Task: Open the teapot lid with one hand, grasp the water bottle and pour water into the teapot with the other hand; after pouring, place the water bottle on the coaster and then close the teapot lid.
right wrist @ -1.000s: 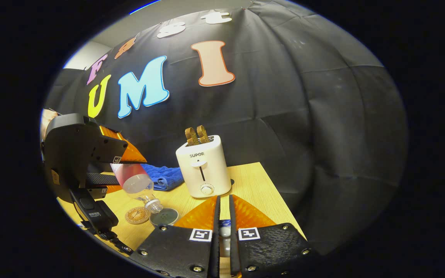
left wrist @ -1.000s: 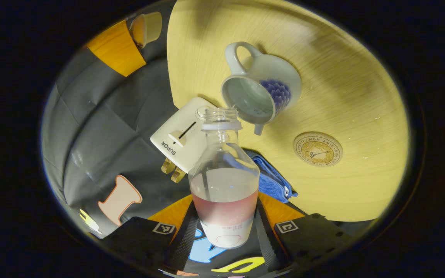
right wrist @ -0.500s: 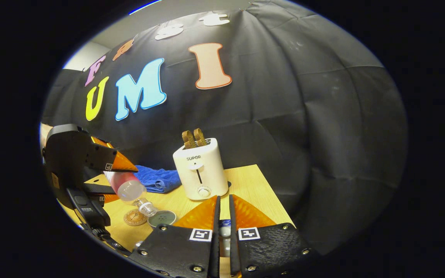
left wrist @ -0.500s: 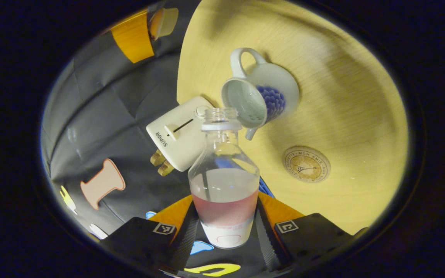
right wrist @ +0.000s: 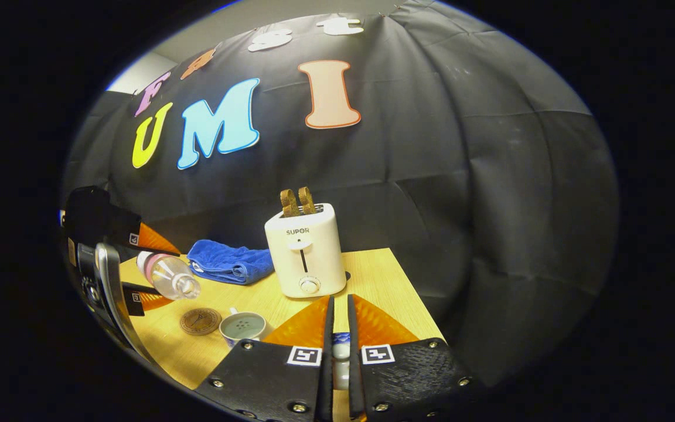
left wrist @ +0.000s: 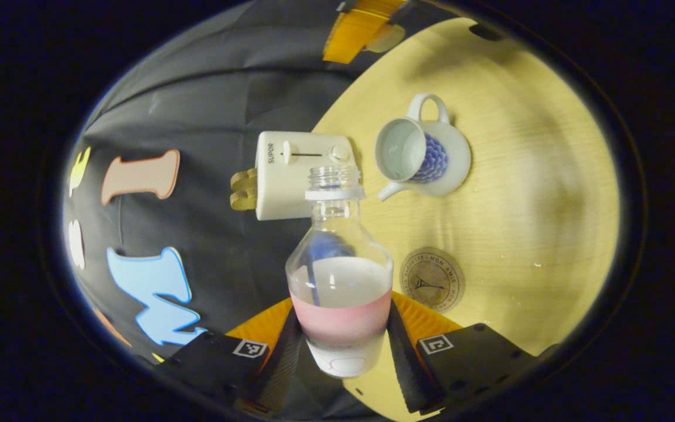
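Left gripper view, read from its left side across: the toaster (left wrist: 296,174) stands against the booth wall, then the water bottle (left wrist: 339,275) sits pinched between the left gripper (left wrist: 343,351) jaws, which press on its lower body from both sides. The bottle is uncapped, with water standing roughly level with the top of its pink band. Right of its neck is the teapot (left wrist: 419,157), white with a blue pattern, its mouth open and no lid on it, resting on the desk (left wrist: 548,193). Below the teapot, just right of the bottle, lies the round coaster (left wrist: 431,280), bare.

Right gripper view, again from the left: the left gripper and the tilted bottle (right wrist: 169,275), with the coaster (right wrist: 200,321) and the open teapot (right wrist: 244,326) under and beside them, then a blue cloth (right wrist: 229,262) and the toaster. At the bottom the right gripper (right wrist: 337,357) has its jaws nearly together on a small white-and-blue piece, probably the lid (right wrist: 340,350), though little of it shows.

As I judge it, the lid is off and pouring looks finished or close to it, since the bottle's mouth is off the teapot. Left to do: stand the bottle on the coaster, then replace the lid.
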